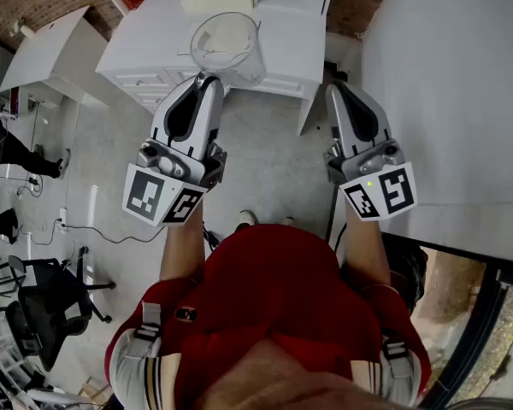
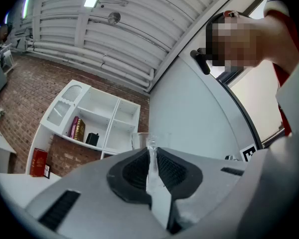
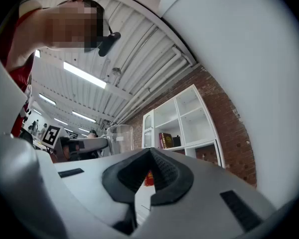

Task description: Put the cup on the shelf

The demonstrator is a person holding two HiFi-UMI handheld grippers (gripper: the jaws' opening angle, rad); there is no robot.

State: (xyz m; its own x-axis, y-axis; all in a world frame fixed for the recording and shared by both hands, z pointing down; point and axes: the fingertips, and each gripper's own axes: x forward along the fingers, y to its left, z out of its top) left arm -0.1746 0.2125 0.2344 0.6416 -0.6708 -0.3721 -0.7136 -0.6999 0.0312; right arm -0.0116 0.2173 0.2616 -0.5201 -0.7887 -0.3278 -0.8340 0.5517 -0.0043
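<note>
A clear plastic cup (image 1: 227, 44) hangs in the air in front of the person, above the edge of a white cabinet (image 1: 154, 49). My left gripper (image 1: 207, 77) is shut on its near wall; in the left gripper view the thin clear wall (image 2: 152, 156) stands pinched between the dark pads. The white cube shelf (image 2: 97, 118) is ahead on the brick wall. My right gripper (image 1: 333, 88) is level with the left one, jaws together, nothing in them. In the right gripper view the cup (image 3: 120, 137) and the shelf (image 3: 182, 118) both show beyond the right gripper (image 3: 150, 153).
The shelf holds red and gold books (image 2: 77, 128) and a small black object (image 2: 92, 139). A red box (image 2: 38, 162) stands on the cabinet top below. A big white panel (image 1: 445, 101) rises close on the right. Office chairs (image 1: 43, 301) and cables lie at the left on the floor.
</note>
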